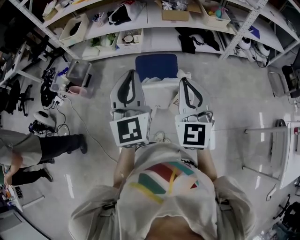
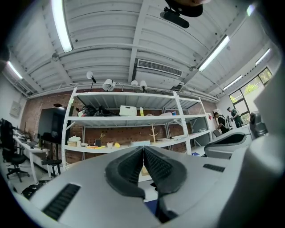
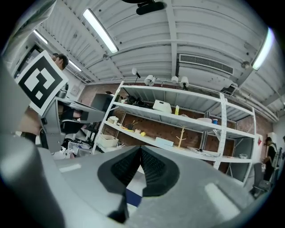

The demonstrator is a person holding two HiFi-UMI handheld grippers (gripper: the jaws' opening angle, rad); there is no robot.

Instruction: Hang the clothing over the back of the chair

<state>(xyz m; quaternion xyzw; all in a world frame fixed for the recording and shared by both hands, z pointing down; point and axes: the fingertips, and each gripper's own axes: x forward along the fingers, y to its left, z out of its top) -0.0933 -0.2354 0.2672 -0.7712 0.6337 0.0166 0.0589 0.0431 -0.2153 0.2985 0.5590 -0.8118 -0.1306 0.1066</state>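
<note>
White clothing [image 1: 159,91] against blue chair [image 1: 156,67]

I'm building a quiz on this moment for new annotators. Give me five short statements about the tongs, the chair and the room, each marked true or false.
1. The left tongs are shut with nothing between them. True.
2. The right tongs stand wide open. False: they are shut too, and empty.
3. A blue chair stands ahead of both tongs. True.
4. The shelving beyond the chair is bare. False: a cardboard box and other items sit on it.
5. Nobody else is in the room. False: another person is at the head view's left edge.
</note>
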